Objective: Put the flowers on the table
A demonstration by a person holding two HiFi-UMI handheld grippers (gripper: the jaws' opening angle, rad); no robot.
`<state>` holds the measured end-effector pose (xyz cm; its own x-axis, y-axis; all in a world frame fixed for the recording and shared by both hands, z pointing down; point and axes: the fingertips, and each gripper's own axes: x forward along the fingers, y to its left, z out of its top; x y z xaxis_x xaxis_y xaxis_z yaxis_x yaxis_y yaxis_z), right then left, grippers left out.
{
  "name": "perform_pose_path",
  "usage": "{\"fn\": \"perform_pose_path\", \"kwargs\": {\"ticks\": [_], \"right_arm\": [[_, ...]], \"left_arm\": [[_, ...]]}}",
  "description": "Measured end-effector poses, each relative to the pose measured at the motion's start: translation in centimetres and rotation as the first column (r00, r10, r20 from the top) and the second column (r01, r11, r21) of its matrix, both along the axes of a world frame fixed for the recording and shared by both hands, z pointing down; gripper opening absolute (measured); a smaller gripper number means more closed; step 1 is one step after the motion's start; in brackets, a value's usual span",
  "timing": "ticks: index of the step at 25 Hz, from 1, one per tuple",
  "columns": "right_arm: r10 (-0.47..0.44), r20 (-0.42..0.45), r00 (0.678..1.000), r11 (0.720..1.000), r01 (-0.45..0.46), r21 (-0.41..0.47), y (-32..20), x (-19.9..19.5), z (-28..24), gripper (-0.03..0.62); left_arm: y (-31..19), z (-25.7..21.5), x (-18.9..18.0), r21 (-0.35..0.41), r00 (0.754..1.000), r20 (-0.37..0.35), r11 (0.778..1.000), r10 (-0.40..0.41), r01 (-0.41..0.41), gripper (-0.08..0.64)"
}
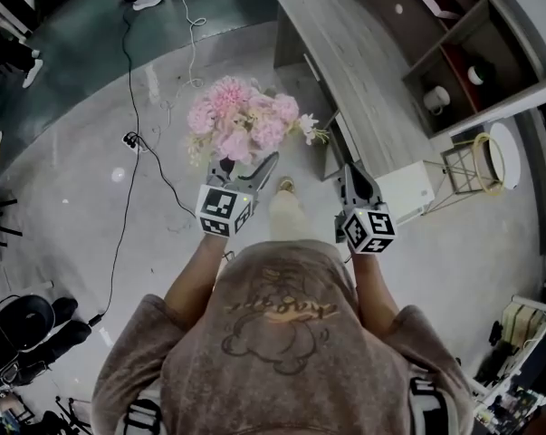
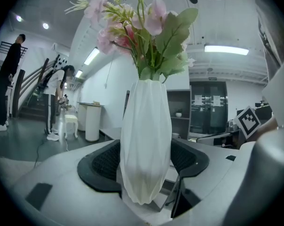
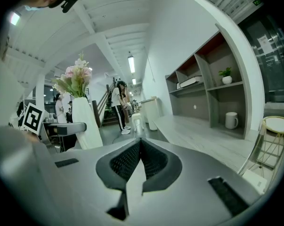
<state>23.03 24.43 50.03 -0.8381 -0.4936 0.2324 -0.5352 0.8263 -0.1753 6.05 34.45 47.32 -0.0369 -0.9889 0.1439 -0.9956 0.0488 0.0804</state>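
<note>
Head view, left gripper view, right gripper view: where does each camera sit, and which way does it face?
Head view: on the person's head, facing steeply down at flowers, left gripper, right gripper; forearms, sweater show.
Left gripper view: on that gripper, facing along jaws clamped on the white vase; right gripper's cube shows.
Right gripper view: on that gripper, facing the table past shut, empty jaws.
Shared: both gripper views show the vase; head and right gripper views, the table.

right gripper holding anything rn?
No: the right gripper has its jaws pressed together with nothing between them.
</note>
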Motion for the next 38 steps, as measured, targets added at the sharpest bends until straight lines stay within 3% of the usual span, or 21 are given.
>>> {"fn": "perform_pose_path", "kwargs": {"ticks": [20,26,38], "right_arm": [[-0.033,0.007,0.999,0.999,0.033,-0.006,-21.6,-10.5,-1.7,-0.003],[-0.030,0.022,0.999,0.999,0.030,0.016,-22.7,-11.5,-2.3,-0.003],[0.031,0.004,1.000,0.999,-0.031,-0.015,-29.5,-15.3,-1.1,-0.003]], "left_arm": [[-21.3,-2.4,-9.9,0.009,1.000,0.007,1.000,-0.030,0.030,0.341],[-22.2,-2.9,-10.4,0.027,1.000,0.025,0.999,-0.020,0.019,0.341],[-31.6,-2.4,-15.2,0.018,0.998,0.026,0.998,0.056,-0.057,0.341]]}}
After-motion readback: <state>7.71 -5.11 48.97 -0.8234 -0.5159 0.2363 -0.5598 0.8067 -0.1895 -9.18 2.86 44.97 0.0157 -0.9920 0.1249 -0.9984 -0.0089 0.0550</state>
